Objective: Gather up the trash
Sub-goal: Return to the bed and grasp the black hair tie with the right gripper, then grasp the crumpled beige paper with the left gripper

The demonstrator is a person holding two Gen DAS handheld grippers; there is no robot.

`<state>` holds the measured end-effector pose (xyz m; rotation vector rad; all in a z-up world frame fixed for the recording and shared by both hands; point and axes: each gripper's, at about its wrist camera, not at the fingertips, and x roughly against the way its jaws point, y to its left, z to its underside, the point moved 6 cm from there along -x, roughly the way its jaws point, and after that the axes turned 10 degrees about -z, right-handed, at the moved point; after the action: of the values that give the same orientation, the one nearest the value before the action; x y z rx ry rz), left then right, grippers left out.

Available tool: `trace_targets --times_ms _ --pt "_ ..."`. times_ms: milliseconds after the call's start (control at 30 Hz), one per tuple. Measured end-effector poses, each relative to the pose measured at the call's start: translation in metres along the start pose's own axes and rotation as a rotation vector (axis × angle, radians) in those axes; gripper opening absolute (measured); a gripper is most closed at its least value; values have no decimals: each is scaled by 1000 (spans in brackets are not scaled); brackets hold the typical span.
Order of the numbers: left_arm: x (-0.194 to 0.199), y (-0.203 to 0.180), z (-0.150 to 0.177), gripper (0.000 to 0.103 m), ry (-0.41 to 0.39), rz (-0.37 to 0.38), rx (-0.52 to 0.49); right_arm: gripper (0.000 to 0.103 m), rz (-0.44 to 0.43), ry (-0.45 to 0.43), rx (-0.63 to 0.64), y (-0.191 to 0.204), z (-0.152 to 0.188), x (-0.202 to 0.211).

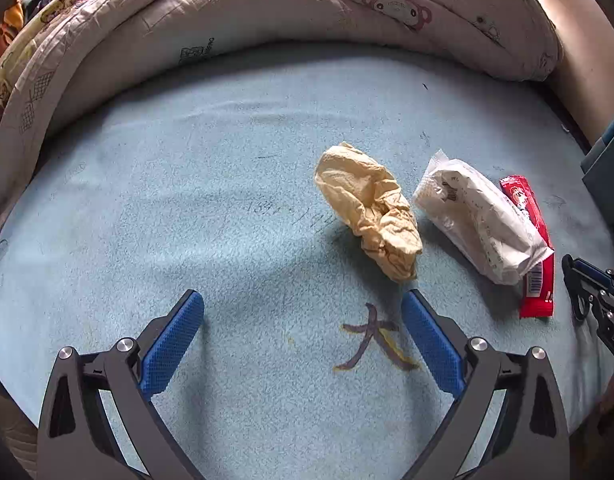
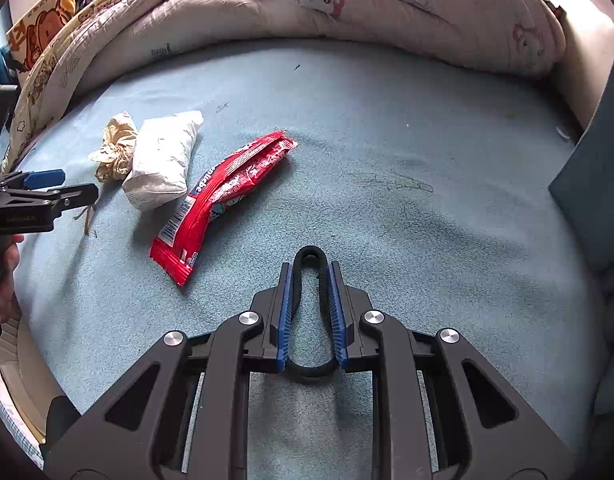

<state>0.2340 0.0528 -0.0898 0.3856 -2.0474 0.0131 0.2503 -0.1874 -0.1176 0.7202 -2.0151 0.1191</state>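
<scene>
1. The left gripper [image 1: 303, 336] is held spread wide with nothing between its blue pads; it hovers over the near part of the light blue bed sheet [image 1: 187, 208].
2. Just beyond it, a crumpled beige paper napkin [image 1: 369, 210] is seen lying on the bed.
3. Right of the napkin, close beside it, a white plastic packet [image 1: 481, 216] is found, and a red snack wrapper [image 1: 533, 248] is partly tucked under the packet's right edge.
4. The right gripper [image 2: 310, 312] is clenched on a black looped band [image 2: 310, 264], pinched between its pads; what the loop belongs to cannot be told.
5. No bin or bag is visible in either view, and all three pieces are still on the bed, so collection is judged barely begun.
6. A bunched cartoon-print quilt [image 1: 307, 8] is shown at the far side in both views.
7. The wrapper's full length and the black loop are shown only by the right wrist view; a character written on the sheet [image 1: 371, 340] appears clearly only in the left view.
</scene>
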Motion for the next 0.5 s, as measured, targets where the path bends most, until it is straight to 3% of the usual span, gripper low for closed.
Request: trace_targets --times_ms 200,400,500 --pt "-11 -11 -10 97 26 -4 10 14 -23 2 -33 -1 0 9" --pt "-22 -15 -22 95 2 -4 12 14 -42 1 -20 2 2 16" --pt "-21 -14 -30 74 -23 5 8 14 -47 -1 -12 4 6 17"
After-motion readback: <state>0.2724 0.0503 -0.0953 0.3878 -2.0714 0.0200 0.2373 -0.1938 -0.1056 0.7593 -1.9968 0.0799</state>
